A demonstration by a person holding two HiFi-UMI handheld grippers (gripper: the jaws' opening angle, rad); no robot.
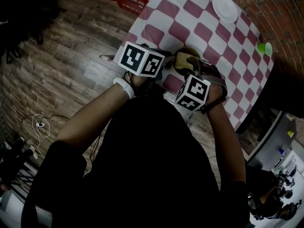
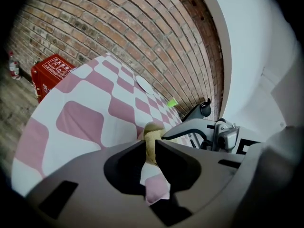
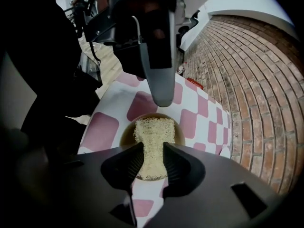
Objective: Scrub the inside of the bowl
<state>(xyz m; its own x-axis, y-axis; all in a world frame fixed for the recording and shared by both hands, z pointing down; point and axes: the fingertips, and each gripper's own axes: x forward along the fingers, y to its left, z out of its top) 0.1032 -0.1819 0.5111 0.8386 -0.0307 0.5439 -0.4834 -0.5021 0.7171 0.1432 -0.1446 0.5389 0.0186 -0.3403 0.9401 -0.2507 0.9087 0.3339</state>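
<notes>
Bowl (image 3: 179,133): brown, on the checked surface (image 3: 107,127), at the person's edge.
Pad (image 3: 153,132): yellow scrubber, reaching down inside the bowl.
Around: white plate (image 1: 224,7) and green cup (image 1: 264,48), well apart; red crate (image 2: 50,72) on the floor.
Left gripper (image 2: 151,148): jaws clenched on the bowl's rim.
Right gripper (image 3: 153,147): jaws grasping the pad.

Left arm: bare forearm (image 1: 90,120) stretched forward to the table's (image 1: 223,46) near edge, with a white band (image 1: 124,87) at the wrist.
Left gripper (image 2: 151,144): tipped gently downward, jaws nearly together and pinching the bowl (image 3: 179,136) at its rim.
Right arm: forearm (image 1: 228,137) drawn in close beside the left.
Right gripper (image 3: 152,148): pointing steeply down, jaws clamped on the scrub pad (image 3: 152,129).
Spacing: the two grippers sit side by side, near each other.
</notes>
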